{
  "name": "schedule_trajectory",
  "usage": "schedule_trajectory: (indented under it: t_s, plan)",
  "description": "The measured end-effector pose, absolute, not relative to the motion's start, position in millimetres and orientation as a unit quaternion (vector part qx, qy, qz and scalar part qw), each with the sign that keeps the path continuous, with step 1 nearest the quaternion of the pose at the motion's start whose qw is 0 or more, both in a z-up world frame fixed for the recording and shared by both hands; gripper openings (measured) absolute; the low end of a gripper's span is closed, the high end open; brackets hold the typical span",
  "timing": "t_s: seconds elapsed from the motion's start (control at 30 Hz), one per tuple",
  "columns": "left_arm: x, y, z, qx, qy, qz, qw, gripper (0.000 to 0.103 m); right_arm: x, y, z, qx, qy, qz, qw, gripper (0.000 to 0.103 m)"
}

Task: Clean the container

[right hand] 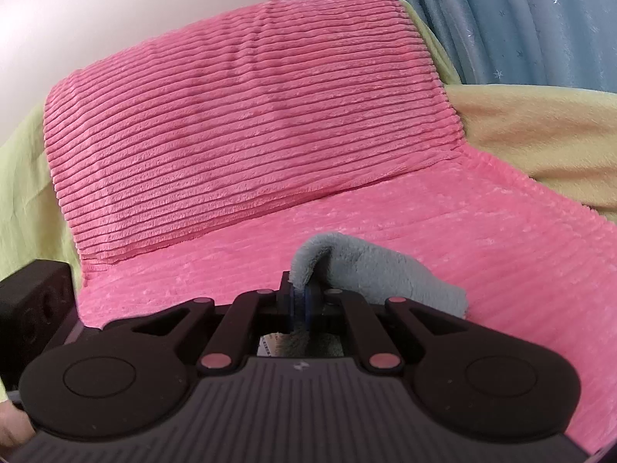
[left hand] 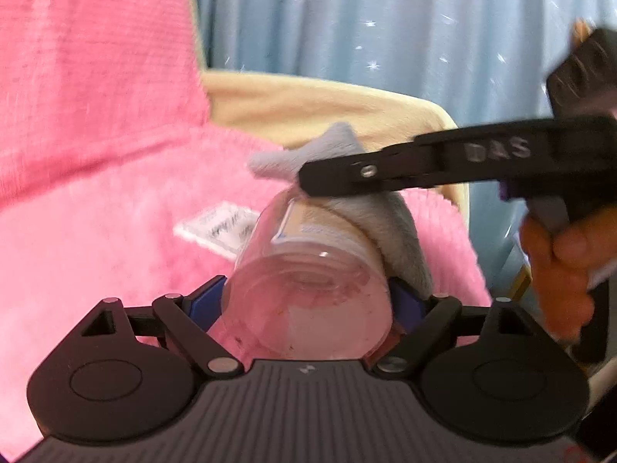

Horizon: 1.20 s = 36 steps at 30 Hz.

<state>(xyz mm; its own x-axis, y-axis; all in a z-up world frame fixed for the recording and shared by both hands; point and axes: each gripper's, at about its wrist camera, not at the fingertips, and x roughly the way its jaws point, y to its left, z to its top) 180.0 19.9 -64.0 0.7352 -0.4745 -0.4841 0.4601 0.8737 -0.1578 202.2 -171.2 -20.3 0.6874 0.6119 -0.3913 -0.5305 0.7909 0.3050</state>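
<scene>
One clear plastic container (left hand: 308, 289), round and lying on its side, sits clamped between the left gripper (left hand: 308, 305) fingers above pink ribbed plush fabric (right hand: 250, 115). One fuzzy grey cloth (left hand: 389, 227) drapes over it, pinched by the closed right gripper (right hand: 299, 301) fingers. Only the left view shows the container and a hand (left hand: 559, 270); the right view shows mainly cloth and fabric.

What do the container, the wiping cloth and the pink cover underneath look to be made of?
Container: clear, glossy, likely plastic, possibly glass; the pink shows through it, and it carries a paper-looking label.
Wiping cloth: grey, soft, short plush pile, probably microfibre; it folds limply in the right gripper.
Pink cover: ribbed, fuzzy fabric, corduroy-like plush.
</scene>
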Motion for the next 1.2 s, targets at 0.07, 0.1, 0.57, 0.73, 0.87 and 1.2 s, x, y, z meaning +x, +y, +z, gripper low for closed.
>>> schedule_trajectory:
  t_s: [0.07,0.1,0.57,0.73,0.87,1.2]
  plan:
    - [179,19,-64,-0.009,0.263,-0.249,0.932,0.087,201,-170,-20,0.082,0.242,0.315,0.914,0.003]
    - [178,18,-63,-0.001,0.26,-0.248,0.933,0.087,201,-170,-19,0.081,0.242,0.316,0.914,0.003]
    - [153,-36,-73,0.244,0.187,-0.222,0.925,0.087,202,-166,-23,0.072,0.241,0.319,0.914,0.003]
    - [154,-32,-73,0.231,0.195,-0.225,0.926,0.09,202,-167,-23,0.076,0.242,0.325,0.911,0.003]
    - [163,-18,-66,0.146,0.221,-0.239,0.934,0.09,202,-166,-23,0.08,0.245,0.339,0.905,0.003]
    - [177,4,-66,0.048,0.255,-0.247,0.934,0.087,200,-165,-24,0.09,0.252,0.375,0.888,0.004]
